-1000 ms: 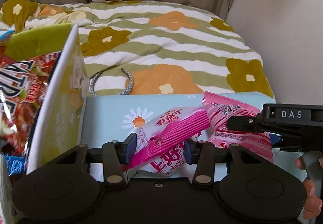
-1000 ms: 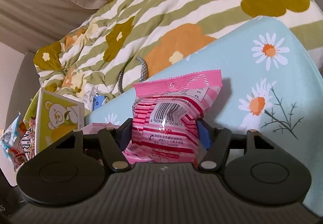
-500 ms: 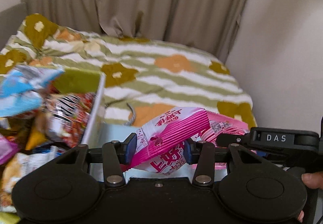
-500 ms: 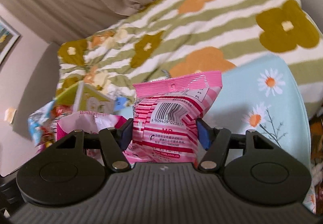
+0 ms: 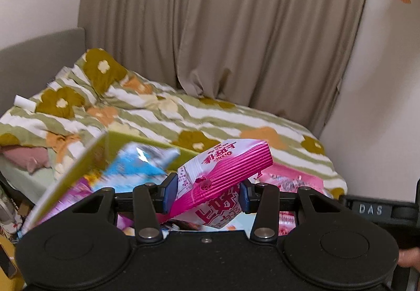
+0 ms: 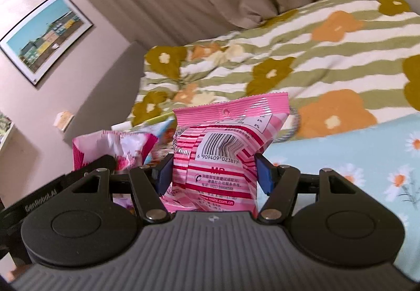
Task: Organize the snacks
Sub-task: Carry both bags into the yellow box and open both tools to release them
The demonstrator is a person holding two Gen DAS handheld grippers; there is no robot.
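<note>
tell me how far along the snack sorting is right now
Done: the green box already holds several packets, a blue one on top. In hand: the left gripper is shut on a magenta snack bag, and the right gripper is shut on a pink striped bag, barcode showing. Left: both bags must still go in. Whether more snacks wait elsewhere is not visible.

Clamped between left gripper pads: crinkled magenta snack packet, tilted, above yellow-green cardboard box of snacks. In right gripper: pink striped foil packet, upright, before flower-patterned striped duvet; daisy-printed pale blue cloth to its right.
</note>
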